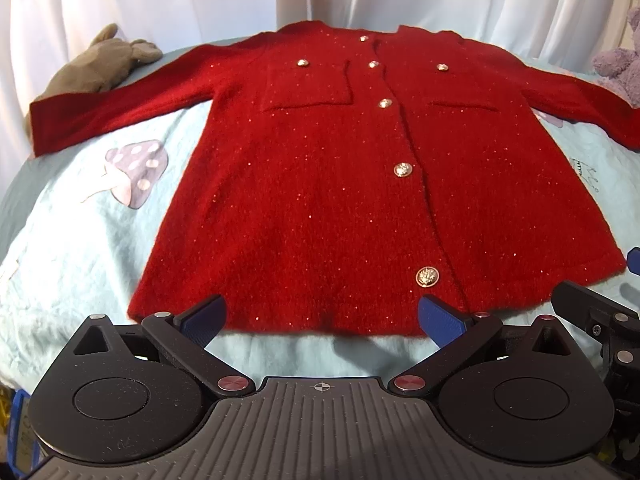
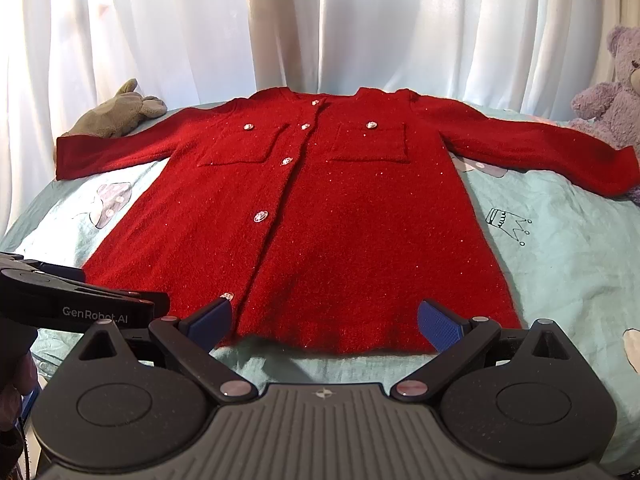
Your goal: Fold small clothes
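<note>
A red sparkly cardigan [image 1: 320,184] [image 2: 340,216] with gold buttons and two chest pockets lies flat and buttoned on a pale blue bedsheet [image 1: 100,232] [image 2: 560,248], both sleeves spread out sideways, hem nearest me. My left gripper [image 1: 322,318] hovers open just short of the hem, nothing between its blue pads [image 1: 440,318]. My right gripper [image 2: 324,322] is open too, at the hem's right half, holding nothing. The body of the left gripper [image 2: 72,300] shows at the left of the right wrist view; part of the right gripper [image 1: 596,320] shows at the right of the left wrist view.
A grey-green soft toy [image 1: 100,64] [image 2: 120,112] lies at the far left by the left sleeve cuff. A purple teddy bear [image 2: 608,92] [image 1: 620,60] sits at the far right by the right sleeve. White curtains [image 2: 320,32] hang behind the bed.
</note>
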### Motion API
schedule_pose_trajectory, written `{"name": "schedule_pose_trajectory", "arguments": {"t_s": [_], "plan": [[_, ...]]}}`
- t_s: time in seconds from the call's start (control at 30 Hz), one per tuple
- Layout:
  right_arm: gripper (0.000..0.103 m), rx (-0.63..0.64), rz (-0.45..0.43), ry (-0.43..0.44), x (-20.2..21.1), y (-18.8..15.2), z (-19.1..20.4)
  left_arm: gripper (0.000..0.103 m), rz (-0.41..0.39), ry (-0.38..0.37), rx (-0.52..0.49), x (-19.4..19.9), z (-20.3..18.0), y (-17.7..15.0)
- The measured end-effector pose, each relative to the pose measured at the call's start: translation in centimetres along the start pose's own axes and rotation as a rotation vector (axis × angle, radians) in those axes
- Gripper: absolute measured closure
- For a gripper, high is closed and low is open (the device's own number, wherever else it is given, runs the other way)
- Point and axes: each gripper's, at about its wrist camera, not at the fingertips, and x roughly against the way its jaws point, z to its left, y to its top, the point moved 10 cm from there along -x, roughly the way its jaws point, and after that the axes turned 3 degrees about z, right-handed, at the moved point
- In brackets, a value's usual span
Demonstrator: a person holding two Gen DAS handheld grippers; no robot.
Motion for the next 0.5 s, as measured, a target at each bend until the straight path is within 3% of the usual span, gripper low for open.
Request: {"name": "schedule_pose_trajectory", "arguments": {"t_s": [0.5], "plan": [[0.004, -0.012, -0.035, 0.062, -0.4, 0.3, 0.2, 0.0, 0.033, -0.002, -0.008, -1.0, 0.1, 0.1]]}}
